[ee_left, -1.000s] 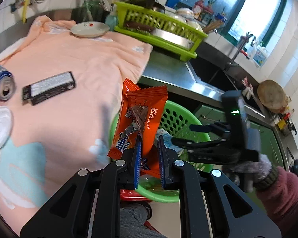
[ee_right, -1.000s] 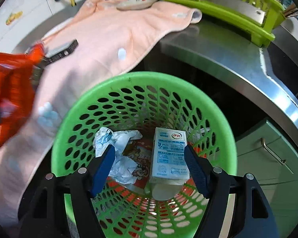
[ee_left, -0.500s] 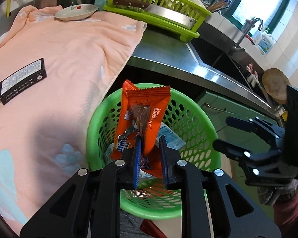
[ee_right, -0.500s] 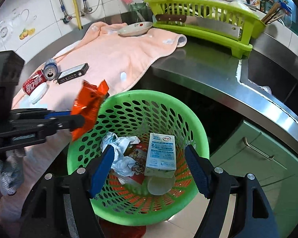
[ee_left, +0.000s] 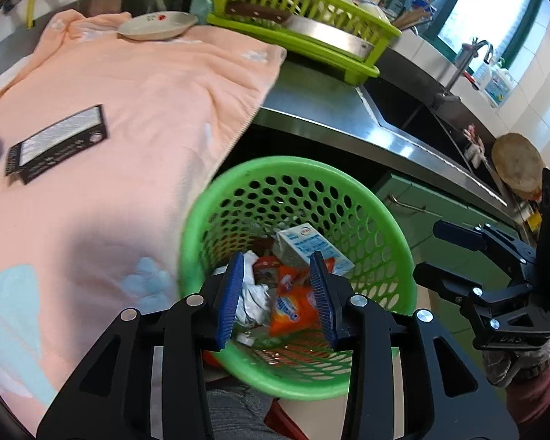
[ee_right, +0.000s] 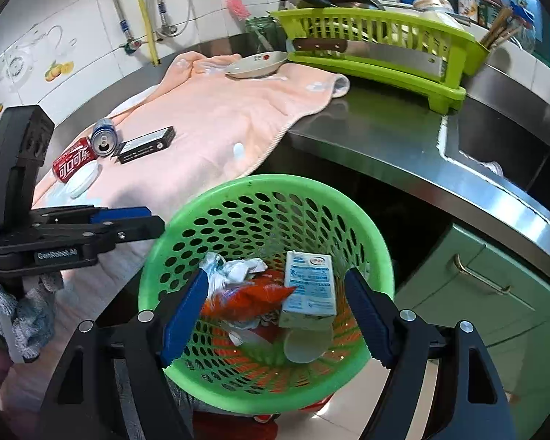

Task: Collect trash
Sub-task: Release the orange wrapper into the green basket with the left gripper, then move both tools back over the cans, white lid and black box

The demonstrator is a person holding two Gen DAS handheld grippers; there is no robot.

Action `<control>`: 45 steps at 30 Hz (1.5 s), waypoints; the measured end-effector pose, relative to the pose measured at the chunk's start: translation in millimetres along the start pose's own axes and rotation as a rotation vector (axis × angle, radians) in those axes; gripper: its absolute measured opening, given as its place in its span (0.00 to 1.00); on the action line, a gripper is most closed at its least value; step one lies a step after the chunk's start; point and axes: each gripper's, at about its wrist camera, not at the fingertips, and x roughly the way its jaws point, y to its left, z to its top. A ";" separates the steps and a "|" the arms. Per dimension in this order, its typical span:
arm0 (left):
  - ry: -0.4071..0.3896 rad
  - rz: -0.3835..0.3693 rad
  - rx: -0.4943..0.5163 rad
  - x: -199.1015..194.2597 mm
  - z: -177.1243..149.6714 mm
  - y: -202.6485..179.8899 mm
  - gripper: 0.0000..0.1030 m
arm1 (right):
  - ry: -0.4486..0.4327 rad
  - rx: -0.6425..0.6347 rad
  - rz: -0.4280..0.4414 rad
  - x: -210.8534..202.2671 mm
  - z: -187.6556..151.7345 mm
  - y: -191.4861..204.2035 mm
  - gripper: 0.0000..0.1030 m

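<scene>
A green perforated basket [ee_left: 381,220] [ee_right: 165,249] stands below the counter edge. Inside lie an orange snack wrapper [ee_left: 293,308] [ee_right: 253,297], a white milk carton [ee_left: 311,245] [ee_right: 310,286] and crumpled white paper [ee_left: 253,297] [ee_right: 234,269]. My left gripper [ee_left: 278,295] is open and empty just above the basket; it also shows in the right wrist view [ee_right: 135,222]. My right gripper [ee_right: 275,315] is open and empty over the basket's near rim; it also shows in the left wrist view [ee_left: 443,249].
On the peach towel [ee_right: 216,117] lie a black box [ee_left: 55,143] [ee_right: 146,145], a red cola can [ee_right: 73,157], a silver can [ee_right: 104,141] and a white lid [ee_right: 82,179]. A plate [ee_right: 256,64], a green dish rack [ee_right: 377,47] and a sink [ee_right: 495,139] are behind.
My left gripper opened and let go of the orange wrapper, which dropped into the basket. The right gripper drew back slightly and stays open.
</scene>
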 end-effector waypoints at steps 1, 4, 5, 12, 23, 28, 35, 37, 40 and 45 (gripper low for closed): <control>-0.010 0.006 -0.003 -5.4 -0.7 3.0 0.37 | 0.000 -0.007 0.003 0.6 1.4 2.5 0.72; -0.036 0.028 -0.016 -19.8 -2.0 12.7 0.37 | 0.000 -0.038 0.018 3.2 6.6 13.1 0.73; -0.043 0.038 -0.020 -24.1 -2.3 16.7 0.37 | 0.000 -0.048 0.018 4.4 8.4 17.2 0.73; -0.098 0.148 -0.045 -56.9 -8.5 49.5 0.51 | 0.002 -0.115 0.050 13.4 19.6 43.7 0.76; -0.166 0.309 -0.139 -104.9 -18.9 125.7 0.68 | 0.012 -0.203 0.120 30.3 37.2 82.7 0.79; -0.164 0.383 -0.158 -113.0 -22.8 155.1 0.75 | 0.025 -0.232 0.134 40.9 41.5 97.0 0.79; -0.147 0.442 -0.183 -110.9 -21.3 196.5 0.85 | 0.048 -0.251 0.173 58.3 48.4 115.0 0.79; -0.131 0.438 -0.194 -106.6 -20.6 209.5 0.86 | 0.055 -0.261 0.178 64.2 50.9 120.0 0.79; -0.112 0.437 -0.210 -99.3 -20.1 223.4 0.86 | 0.065 -0.276 0.191 73.3 56.2 127.0 0.79; -0.094 0.427 -0.196 -89.3 -19.5 234.3 0.86 | 0.075 -0.331 0.197 88.4 67.3 140.8 0.79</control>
